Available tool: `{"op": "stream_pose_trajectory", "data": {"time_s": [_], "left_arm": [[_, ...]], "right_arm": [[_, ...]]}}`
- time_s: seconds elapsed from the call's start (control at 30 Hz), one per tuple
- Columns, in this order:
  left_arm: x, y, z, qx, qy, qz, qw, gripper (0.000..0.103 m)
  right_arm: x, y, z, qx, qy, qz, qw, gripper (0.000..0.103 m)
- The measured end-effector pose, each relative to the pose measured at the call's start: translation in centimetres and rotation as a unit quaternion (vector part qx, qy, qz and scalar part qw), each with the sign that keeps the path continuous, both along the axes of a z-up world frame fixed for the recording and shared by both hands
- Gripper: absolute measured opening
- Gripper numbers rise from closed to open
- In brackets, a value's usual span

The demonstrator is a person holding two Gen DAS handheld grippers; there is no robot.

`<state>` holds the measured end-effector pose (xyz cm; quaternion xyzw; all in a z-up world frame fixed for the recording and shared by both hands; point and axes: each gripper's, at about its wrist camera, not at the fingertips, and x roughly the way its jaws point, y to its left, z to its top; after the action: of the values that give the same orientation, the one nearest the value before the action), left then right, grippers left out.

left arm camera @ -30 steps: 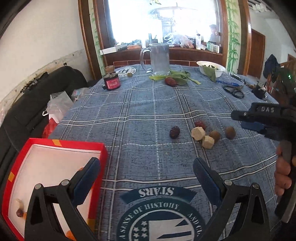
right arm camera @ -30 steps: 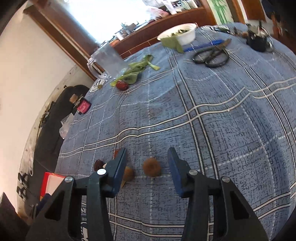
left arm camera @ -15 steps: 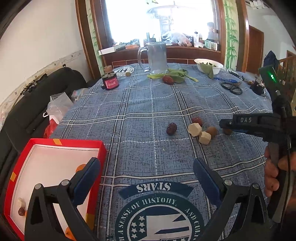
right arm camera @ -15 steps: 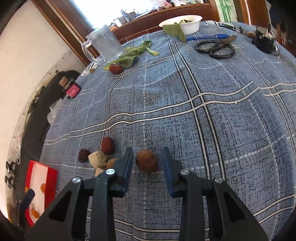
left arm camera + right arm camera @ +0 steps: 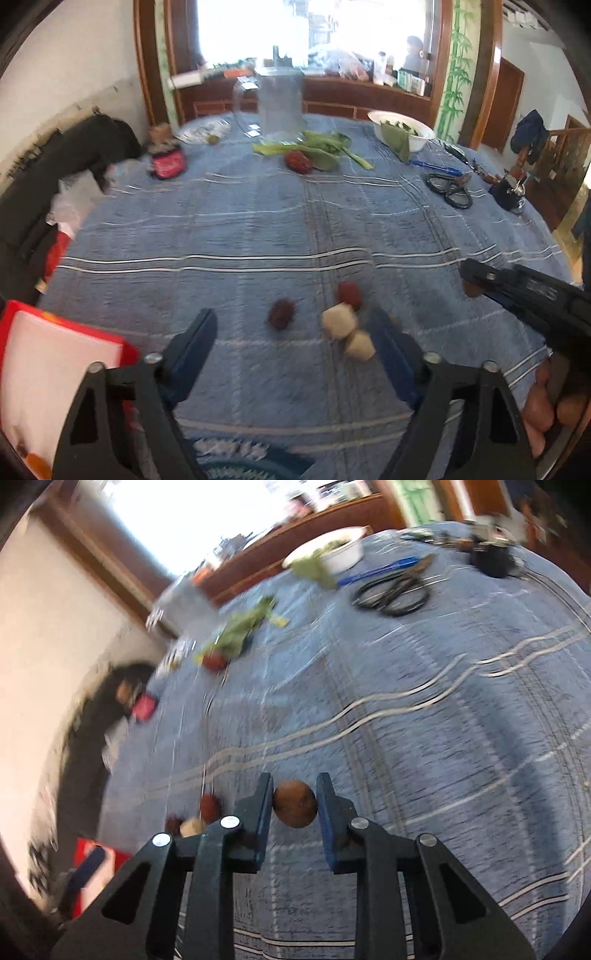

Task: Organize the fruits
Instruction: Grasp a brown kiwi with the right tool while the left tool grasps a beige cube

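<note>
While the brown fruit (image 5: 295, 804) is clamped by the right gripper (image 5: 294, 805), loose fruits remain.
Nothing is held by the left gripper (image 5: 291, 334), whose jaws have just been closing.

No writing can be read at this moment. The round emblem (image 5: 236, 465) printed on the blue tablecloth (image 5: 258, 229), at the near edge in the left wrist view, shows only blurred white marks. The lettering on the black gripper body (image 5: 543, 295) at the right is smeared beyond reading.
</note>
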<state>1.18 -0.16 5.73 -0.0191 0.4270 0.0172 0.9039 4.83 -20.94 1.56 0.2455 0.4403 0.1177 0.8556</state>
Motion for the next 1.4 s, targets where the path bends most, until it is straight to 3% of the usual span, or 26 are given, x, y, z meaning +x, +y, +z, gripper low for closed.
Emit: {"op": "stream_pose_trajectory", "data": {"time_s": [0.07,0.2,0.27,0.43,0.5,0.6,0.7,0.83,0.93,1.07,1.27,1.4], "left_arm": [[1.4,-0.5,-0.7,-0.012,0.021,0.002,0.9997,0.074],[2.8,-0.9,-2.1,-0.028,0.058,0.007,0.9979,0.058],[3.1,-0.9,-2.5,-0.04,0.067,0.009,0.9969,0.058],[3.5,-1.3,-2.6,-0.028,0.066,0.015,0.9973,0.057],[3.3,-1.3,-2.6,-0.026,0.07,0.015,0.9971,0.052],[2.6,-1.5,-2.1,-0.049,0.076,0.003,0.9959,0.048],[2.8,-1.9,-2.1,-0.027,0.068,0.007,0.9973,0.047],[3.7,-1.8,-3.1,-0.034,0.082,0.018,0.9959,0.046],[4.1,-1.6,-3.7,-0.053,0.099,0.02,0.9935,0.038],[4.0,-1.7,-3.9,-0.043,0.089,0.015,0.995,0.032],[4.4,-0.8,-3.8,-0.068,0.081,0.009,0.9943,0.023],[3.7,-0.6,-3.7,-0.081,0.078,0.007,0.9936,0.023]], "right_arm": [[-0.1,-1.6,0.4,0.016,-0.01,-0.027,0.999,0.026],[-0.3,-3.1,0.9,0.044,-0.018,-0.047,0.998,0.026],[-0.3,-3.2,1.0,0.047,-0.019,-0.047,0.998,0.026],[-0.5,-2.8,1.2,0.05,-0.023,-0.042,0.998,0.026],[-0.4,-3.0,1.2,0.055,-0.023,-0.041,0.997,0.026],[-0.4,-3.1,1.1,0.059,-0.019,-0.041,0.997,0.026],[-0.5,-3.0,1.1,0.059,-0.019,-0.042,0.997,0.026],[-0.5,-2.6,1.1,0.061,-0.019,-0.036,0.997,0.026],[-0.5,-2.3,1.0,0.062,-0.018,-0.03,0.997,0.026],[-0.4,-2.1,0.9,0.062,-0.014,-0.028,0.998,0.026],[-0.2,-1.5,0.9,0.056,-0.015,-0.022,0.998,0.026],[-0.2,-1.4,0.7,0.057,-0.013,-0.02,0.998,0.026]]}}
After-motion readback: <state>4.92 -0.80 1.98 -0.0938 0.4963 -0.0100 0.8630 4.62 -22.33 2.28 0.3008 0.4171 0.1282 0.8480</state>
